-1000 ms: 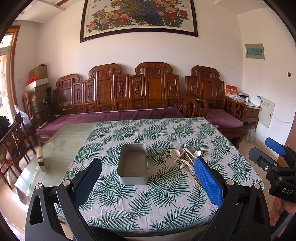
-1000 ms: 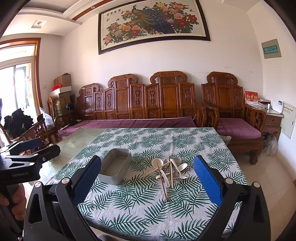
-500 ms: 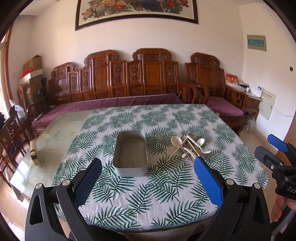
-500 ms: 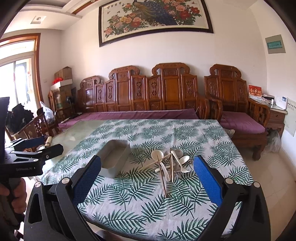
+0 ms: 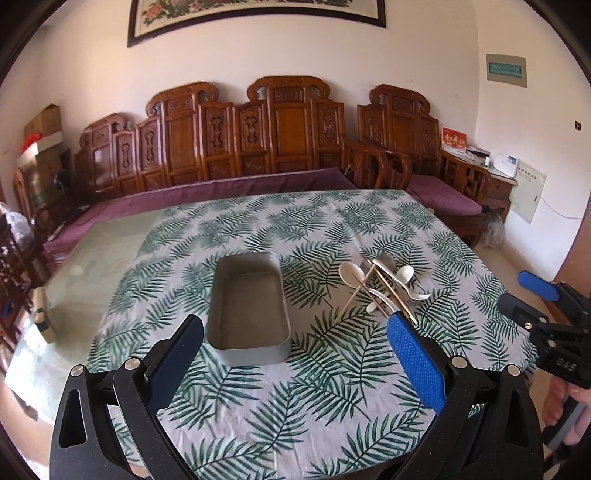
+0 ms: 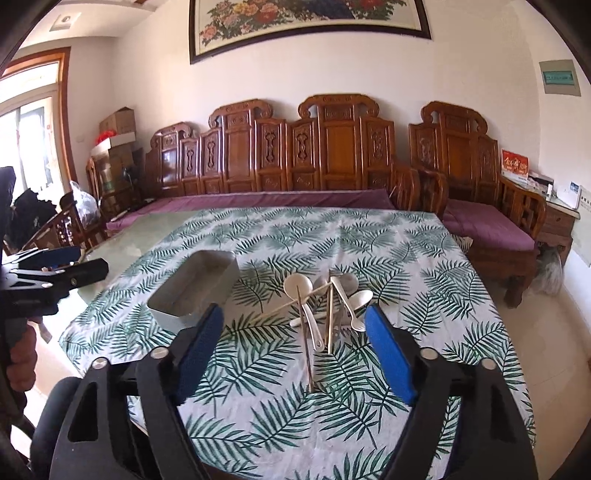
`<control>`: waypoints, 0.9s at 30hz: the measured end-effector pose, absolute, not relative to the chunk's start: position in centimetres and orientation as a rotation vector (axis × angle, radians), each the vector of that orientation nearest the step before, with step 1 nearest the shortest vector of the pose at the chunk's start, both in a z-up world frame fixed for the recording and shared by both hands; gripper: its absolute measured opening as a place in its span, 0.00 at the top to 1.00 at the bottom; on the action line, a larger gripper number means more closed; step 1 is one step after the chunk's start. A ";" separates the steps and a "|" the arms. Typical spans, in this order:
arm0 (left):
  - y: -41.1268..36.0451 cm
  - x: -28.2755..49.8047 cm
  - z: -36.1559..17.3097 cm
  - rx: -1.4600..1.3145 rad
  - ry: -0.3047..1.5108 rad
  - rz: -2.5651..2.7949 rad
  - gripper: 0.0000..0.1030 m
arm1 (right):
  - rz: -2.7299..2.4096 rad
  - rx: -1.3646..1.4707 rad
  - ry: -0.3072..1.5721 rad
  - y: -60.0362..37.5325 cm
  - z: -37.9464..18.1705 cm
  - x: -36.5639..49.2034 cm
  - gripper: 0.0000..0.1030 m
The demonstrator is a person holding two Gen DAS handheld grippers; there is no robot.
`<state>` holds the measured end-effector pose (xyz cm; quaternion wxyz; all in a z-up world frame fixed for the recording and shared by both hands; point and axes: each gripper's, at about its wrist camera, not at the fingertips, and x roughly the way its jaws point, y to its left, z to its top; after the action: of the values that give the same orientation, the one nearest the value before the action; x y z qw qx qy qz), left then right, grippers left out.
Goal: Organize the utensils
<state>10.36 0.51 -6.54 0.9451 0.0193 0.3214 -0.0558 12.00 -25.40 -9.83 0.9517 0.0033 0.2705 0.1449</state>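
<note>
Painting [image 6: 310, 18] cut off above; utensil pile [image 6: 325, 306] overlaps (count unclear)

white walls, carved wooden bench [image 6: 332, 155] with purple cushions, framed floral painting [image 6: 310, 18], daylit window [image 6: 33, 122]

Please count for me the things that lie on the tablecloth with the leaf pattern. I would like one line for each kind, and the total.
Metal tray: 1
Spoons: 4 (they overlap in a pile, so this count is less sure)
Wooden chopsticks: 4
Total: 9
</note>
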 end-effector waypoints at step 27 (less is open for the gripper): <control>-1.9 18.7 -15.7 0.057 0.883 -0.227 0.24 | 0.452 -0.118 0.931 -21.4 -25.4 24.9 0.76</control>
<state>18.73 -1.90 -15.69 0.8974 0.0276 0.4264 -0.1097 24.94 -21.44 -25.42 0.8675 -0.0564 0.4447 0.2157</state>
